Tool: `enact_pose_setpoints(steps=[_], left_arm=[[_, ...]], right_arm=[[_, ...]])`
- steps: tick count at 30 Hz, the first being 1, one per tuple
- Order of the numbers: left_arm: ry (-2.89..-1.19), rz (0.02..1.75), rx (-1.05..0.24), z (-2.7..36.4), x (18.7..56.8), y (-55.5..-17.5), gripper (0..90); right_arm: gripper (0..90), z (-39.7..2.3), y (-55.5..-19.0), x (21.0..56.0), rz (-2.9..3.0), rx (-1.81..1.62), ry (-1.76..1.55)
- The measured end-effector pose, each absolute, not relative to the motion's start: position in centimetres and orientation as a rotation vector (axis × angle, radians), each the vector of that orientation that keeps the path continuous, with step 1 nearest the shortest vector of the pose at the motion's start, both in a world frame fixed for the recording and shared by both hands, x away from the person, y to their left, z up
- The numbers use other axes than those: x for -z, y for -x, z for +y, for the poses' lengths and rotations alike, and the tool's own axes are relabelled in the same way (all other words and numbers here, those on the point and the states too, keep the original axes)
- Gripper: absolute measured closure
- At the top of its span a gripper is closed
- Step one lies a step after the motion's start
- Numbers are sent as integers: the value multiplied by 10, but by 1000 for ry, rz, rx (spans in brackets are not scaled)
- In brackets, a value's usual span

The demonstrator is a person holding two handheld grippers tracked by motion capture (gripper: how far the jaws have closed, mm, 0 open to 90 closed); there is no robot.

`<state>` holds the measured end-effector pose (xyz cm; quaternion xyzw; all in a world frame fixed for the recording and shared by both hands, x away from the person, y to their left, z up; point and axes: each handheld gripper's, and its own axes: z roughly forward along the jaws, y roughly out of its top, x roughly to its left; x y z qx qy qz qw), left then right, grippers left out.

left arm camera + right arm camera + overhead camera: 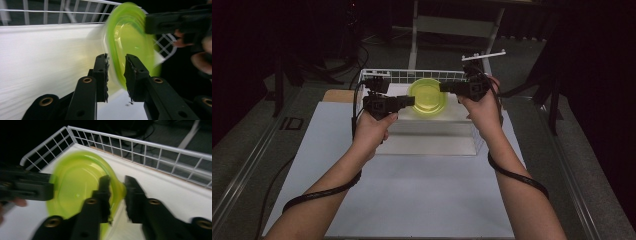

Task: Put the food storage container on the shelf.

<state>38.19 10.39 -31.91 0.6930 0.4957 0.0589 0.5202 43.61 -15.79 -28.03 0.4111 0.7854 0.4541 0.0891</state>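
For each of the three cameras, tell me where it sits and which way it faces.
High view: above the person's side, facing forward and down on the table; forearms, left gripper and right gripper show.
Left gripper view: rides that gripper, facing the green bowl.
Right gripper view: rides that gripper, facing the bowl from the opposite rim.
Shared: bowl and white wire basket.

Yellow-green plate point(428, 96), white wire basket point(412, 76), black jaws
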Motion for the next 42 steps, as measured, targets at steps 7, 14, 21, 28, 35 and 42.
enact_pose_setpoints(steps=[7,14,21,28,35,42], left_arm=[[-1645,1204,-122,106,323,-385,693],[-1631,1196,-163,101,317,-390,553],[-1634,1176,-229,96,311,-387,450],[-1597,1093,-368,100,307,-362,367],[-1574,917,-435,103,324,-323,143],[-1599,798,-481,100,356,-289,8]], right_arm=[[783,-157,-442,276,2364,-1336,-1212],[678,-158,-452,281,2324,-1311,-1257],[540,-163,-457,285,2290,-1330,-1249],[531,-167,-435,274,2270,-1425,-1159],[727,-157,-392,285,2336,-1504,-1011],[898,-148,-368,321,2420,-1491,-975]])
